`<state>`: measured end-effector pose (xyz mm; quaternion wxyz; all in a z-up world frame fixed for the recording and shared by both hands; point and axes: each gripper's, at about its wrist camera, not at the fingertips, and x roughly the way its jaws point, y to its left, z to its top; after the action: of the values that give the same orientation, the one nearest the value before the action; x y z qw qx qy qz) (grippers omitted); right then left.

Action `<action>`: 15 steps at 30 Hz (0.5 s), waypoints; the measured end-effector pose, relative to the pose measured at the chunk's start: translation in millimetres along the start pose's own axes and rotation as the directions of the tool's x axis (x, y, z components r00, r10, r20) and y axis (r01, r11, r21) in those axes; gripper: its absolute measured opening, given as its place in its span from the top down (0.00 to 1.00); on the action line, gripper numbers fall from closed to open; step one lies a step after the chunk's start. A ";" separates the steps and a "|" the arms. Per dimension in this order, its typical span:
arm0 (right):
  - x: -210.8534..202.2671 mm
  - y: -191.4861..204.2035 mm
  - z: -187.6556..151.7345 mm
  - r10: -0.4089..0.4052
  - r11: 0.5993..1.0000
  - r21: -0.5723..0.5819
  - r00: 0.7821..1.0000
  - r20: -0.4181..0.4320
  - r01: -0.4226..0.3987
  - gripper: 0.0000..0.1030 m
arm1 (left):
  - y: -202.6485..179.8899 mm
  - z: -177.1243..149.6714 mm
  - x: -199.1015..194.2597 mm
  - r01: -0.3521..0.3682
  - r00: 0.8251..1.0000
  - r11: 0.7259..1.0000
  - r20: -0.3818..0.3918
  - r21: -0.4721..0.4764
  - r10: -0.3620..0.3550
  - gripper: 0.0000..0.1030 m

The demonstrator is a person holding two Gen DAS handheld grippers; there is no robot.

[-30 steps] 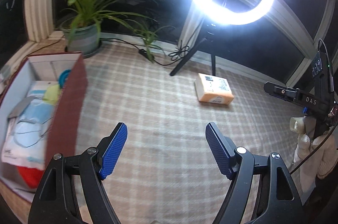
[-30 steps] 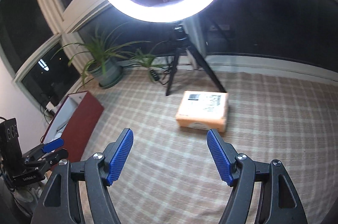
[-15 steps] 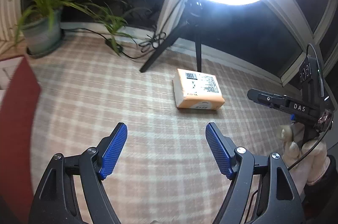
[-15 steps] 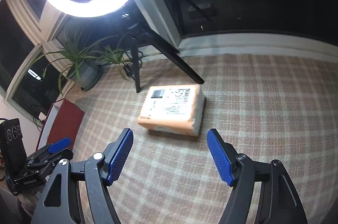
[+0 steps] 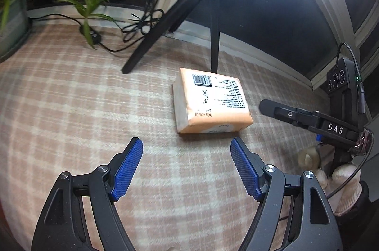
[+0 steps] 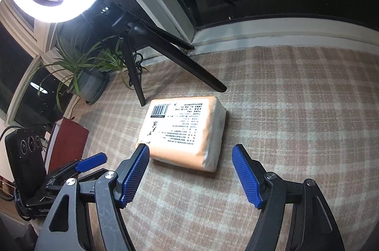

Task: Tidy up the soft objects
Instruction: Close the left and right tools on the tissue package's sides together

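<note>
Right wrist view shows the right hand-held gripper (image 6: 189, 176) spread wide, empty, poised just short of the orange tissue pack (image 6: 180, 132), which lies flat on the checked cloth of the tabletop (image 6: 296, 109) near the tripod legs (image 6: 170, 56). The left hand-held gripper (image 5: 187, 170) is likewise spread and empty, hanging back from the pack (image 5: 210, 101). To grip well, I'd straddle the pack across its short width and close gently, since it looks squashy. Its long axis runs away from the right gripper, barcode end pointing toward the tripod and window. The red box (image 6: 68, 144) sits off to the left.
</note>
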<state>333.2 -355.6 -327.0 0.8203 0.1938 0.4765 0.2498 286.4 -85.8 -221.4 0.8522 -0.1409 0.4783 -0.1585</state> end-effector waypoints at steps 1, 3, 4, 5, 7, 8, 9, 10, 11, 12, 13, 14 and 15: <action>3.9 -1.1 1.5 0.007 1.000 0.004 1.000 -0.005 -0.007 0.33 | -0.7 2.0 4.2 0.005 1.000 1.000 -0.005 0.000 -0.005 0.26; 9.1 -3.4 3.7 0.016 1.000 0.013 1.000 -0.011 -0.016 0.33 | -1.5 6.3 12.0 0.015 1.000 1.000 -0.014 -0.002 -0.015 0.26; 12.2 -4.6 4.9 0.023 1.000 0.020 1.000 -0.015 -0.023 0.33 | -1.6 8.1 16.1 0.020 1.000 1.000 -0.020 -0.004 -0.021 0.26; 15.0 -6.0 5.9 0.030 0.999 0.028 0.999 -0.019 -0.029 0.33 | -1.5 9.7 20.0 0.026 0.999 1.000 -0.027 -0.007 -0.026 0.26; 20.0 -8.5 8.1 0.044 0.998 0.044 0.999 -0.026 -0.043 0.33 | -0.9 11.8 26.1 0.037 0.999 0.999 -0.037 -0.015 -0.037 0.26; 22.2 -9.9 9.0 0.051 0.997 0.051 0.998 -0.029 -0.050 0.33 | -0.3 13.5 29.8 0.042 0.998 0.999 -0.042 -0.021 -0.042 0.26; 23.7 -11.2 9.6 0.058 0.997 0.057 0.998 -0.031 -0.056 0.34 | 0.3 15.0 32.8 0.046 0.998 0.999 -0.044 -0.026 -0.047 0.26; 24.8 -12.5 10.4 0.065 0.996 0.062 0.997 -0.033 -0.062 0.36 | 1.1 16.1 35.0 0.051 0.998 0.998 -0.046 -0.033 -0.053 0.26; 26.5 -13.9 11.0 0.073 0.995 0.070 0.997 -0.037 -0.070 0.36 | 2.0 17.6 37.5 0.059 0.997 0.997 -0.048 -0.042 -0.061 0.26; 27.5 -15.2 11.5 0.077 0.994 0.076 0.996 -0.039 -0.074 0.37 | 2.5 18.9 39.4 0.065 0.996 0.997 -0.049 -0.047 -0.068 0.26; 28.9 -16.5 12.0 0.081 0.993 0.085 0.996 -0.043 -0.077 0.38 | 2.8 20.2 41.3 0.071 0.996 0.996 -0.050 -0.051 -0.074 0.26; 30.5 -17.8 12.4 0.084 0.993 0.092 0.995 -0.048 -0.079 0.38 | 2.9 21.8 43.8 0.076 0.996 0.996 -0.051 -0.055 -0.079 0.26; 32.1 -18.8 12.6 0.089 0.992 0.099 0.995 -0.051 -0.083 0.40 | 2.9 22.9 45.4 0.081 0.995 0.995 -0.051 -0.056 -0.083 0.26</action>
<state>362.0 -352.6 -353.5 0.7849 0.2466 0.5019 0.2668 328.9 -99.5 -246.0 0.8278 -0.1791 0.4987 -0.1841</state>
